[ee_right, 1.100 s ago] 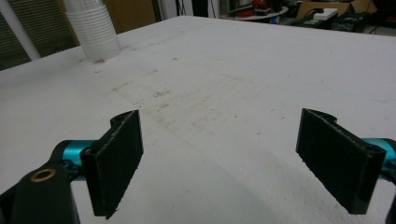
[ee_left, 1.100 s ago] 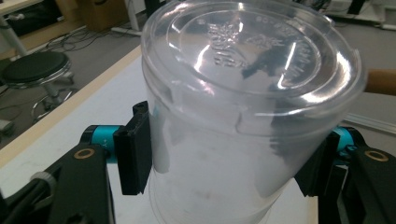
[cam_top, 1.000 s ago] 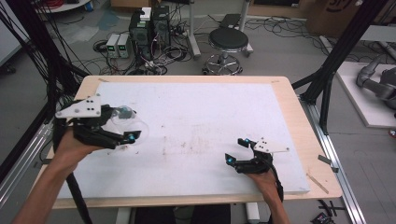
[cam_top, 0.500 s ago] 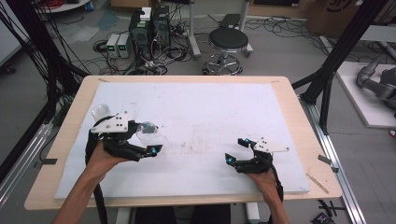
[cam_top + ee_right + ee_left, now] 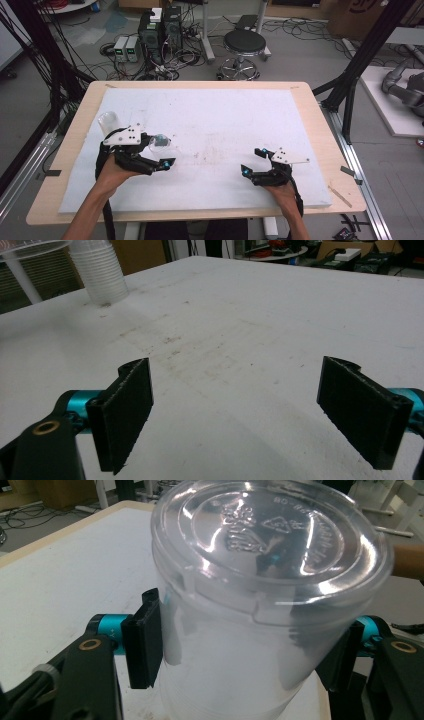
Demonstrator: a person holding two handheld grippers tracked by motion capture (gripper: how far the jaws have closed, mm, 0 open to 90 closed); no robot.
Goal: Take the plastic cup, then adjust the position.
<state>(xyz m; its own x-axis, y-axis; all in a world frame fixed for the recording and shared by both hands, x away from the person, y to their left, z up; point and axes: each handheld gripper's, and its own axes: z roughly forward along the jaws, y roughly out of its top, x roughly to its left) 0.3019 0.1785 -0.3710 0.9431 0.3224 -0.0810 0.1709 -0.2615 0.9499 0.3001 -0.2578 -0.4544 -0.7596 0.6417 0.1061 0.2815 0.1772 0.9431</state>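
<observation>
Clearly my left gripper (image 5: pixel 161 156) clamped the clear cup (image 5: pixel 260 605) upside down, base toward me, while my right gripper (image 5: pixel 250 410) gaped empty, well apart.

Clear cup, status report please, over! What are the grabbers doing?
Left gripper shut on clear cup, bottom up. Right gripper open, empty. Cup stack far off, nothing in the way.

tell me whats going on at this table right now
A person works at a white-topped table with a handheld tool in each hand. The left tool is clamped on the sides of a clear plastic cup, held upside down low over the table. A stack of similar cups stands near the table's left edge. The right tool rests open and empty on the board.
</observation>
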